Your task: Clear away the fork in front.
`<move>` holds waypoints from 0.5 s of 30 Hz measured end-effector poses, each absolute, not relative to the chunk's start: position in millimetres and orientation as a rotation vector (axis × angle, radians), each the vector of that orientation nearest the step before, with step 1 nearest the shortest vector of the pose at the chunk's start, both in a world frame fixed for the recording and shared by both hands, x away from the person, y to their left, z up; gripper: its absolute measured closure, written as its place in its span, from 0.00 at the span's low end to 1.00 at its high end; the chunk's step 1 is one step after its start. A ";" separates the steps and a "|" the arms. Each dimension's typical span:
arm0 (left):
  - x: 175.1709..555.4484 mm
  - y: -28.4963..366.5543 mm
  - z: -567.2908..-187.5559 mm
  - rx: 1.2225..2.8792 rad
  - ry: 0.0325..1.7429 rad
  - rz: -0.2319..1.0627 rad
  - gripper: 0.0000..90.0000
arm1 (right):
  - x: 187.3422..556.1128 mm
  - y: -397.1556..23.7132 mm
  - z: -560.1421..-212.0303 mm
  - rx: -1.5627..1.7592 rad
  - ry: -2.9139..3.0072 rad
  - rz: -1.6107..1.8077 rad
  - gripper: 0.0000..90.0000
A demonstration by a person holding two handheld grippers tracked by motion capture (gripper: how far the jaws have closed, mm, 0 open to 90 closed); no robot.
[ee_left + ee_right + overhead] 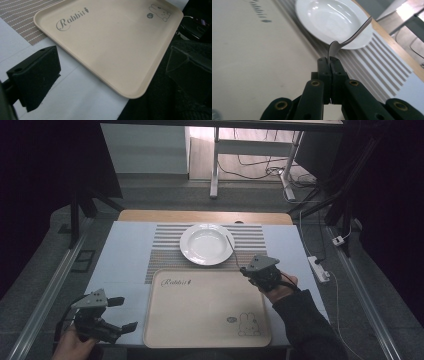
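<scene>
Left tongs (124,314), spread and holding nothing, hover at the near left corner of the beige tray (200,320) on the tabletop (125,250). Right tongs (243,269), pressed together, pinch a metal spoon (344,41) by its bowl end, handle rising over the rim of the white plate (207,243), which rests on the striped placemat (165,245) beyond the tray.

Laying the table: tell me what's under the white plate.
The white plate rests on a striped placemat, which lies on the pale table. The mat beneath the plate is hidden.
</scene>
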State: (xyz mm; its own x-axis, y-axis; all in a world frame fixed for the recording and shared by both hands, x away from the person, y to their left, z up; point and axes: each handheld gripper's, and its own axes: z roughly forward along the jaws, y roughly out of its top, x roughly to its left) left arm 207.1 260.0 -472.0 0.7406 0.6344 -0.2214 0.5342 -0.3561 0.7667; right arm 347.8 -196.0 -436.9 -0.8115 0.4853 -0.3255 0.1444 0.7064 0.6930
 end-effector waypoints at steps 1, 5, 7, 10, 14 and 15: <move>209.3 258.8 -472.0 2.043 0.881 0.142 0.00 | 344.0 -195.5 -436.6 0.471 2.433 0.936 0.99; 217.3 252.7 -472.0 2.046 0.862 0.147 0.00 | 329.1 -192.6 -437.2 0.449 2.466 0.989 0.99; 221.5 248.7 -471.1 2.053 0.843 0.139 0.00 | 322.4 -191.7 -437.2 0.441 2.483 1.010 0.99; 227.6 241.4 -469.7 2.087 0.806 0.136 0.00 | 316.9 -191.2 -437.2 0.432 2.500 1.038 0.99; 236.2 232.6 -469.0 2.119 0.764 0.148 0.00 | 305.7 -190.9 -438.2 0.431 2.534 1.097 0.99; 238.3 230.6 -468.8 2.122 0.760 0.148 0.00 | 300.0 -191.2 -438.9 0.431 2.547 1.127 0.99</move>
